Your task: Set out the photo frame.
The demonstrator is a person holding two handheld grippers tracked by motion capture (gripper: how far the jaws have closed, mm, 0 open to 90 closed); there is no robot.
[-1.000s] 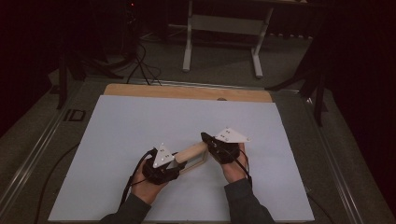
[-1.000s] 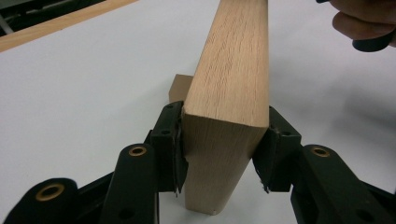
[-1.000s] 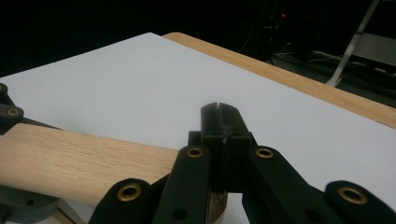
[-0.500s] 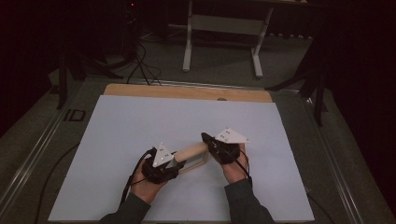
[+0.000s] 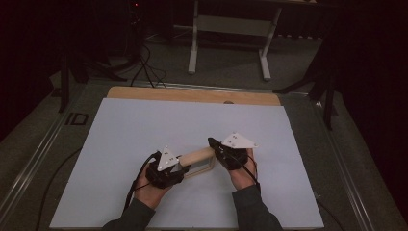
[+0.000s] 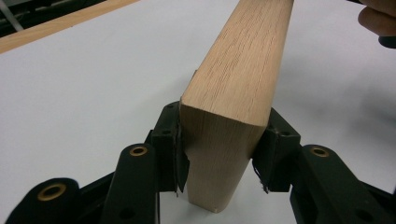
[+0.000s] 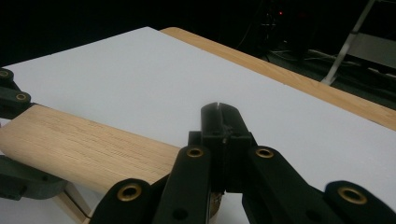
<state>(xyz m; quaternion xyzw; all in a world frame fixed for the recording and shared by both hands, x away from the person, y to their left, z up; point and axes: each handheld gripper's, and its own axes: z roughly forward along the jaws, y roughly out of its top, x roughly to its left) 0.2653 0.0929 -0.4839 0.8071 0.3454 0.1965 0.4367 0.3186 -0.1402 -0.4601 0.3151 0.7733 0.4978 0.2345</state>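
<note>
The desk [image 5: 144,125] carried a white sheet over most of its top, with a strip of bare wood [image 5: 192,95] along the far edge. A metal stand [image 5: 231,29] stood on the floor beyond it, in the dark.

The wooden piece [image 5: 198,161] sat near the middle of the sheet, toward my side, between my two hands. From above it read as a light frame: a thick rounded bar on top and thin slats under it. I could not tell whether it rested on the sheet or hung just above it.

My left gripper [image 6: 219,154] had its jaws set partly apart and clamped on one end of the thick bar, one pad on each side face; the end grain faced the camera and the bar ran away toward my other hand [image 6: 378,21].

My right gripper [image 7: 219,121] had its jaws pressed together, tips meeting, with nothing visible between them. It lay at the other end of the bar [image 7: 84,149], over its top face; contact was not clear.

In the high view the left gripper [image 5: 166,168] sat left of the piece and the right gripper [image 5: 226,151] right of it, each with a grey plate on top.
</note>
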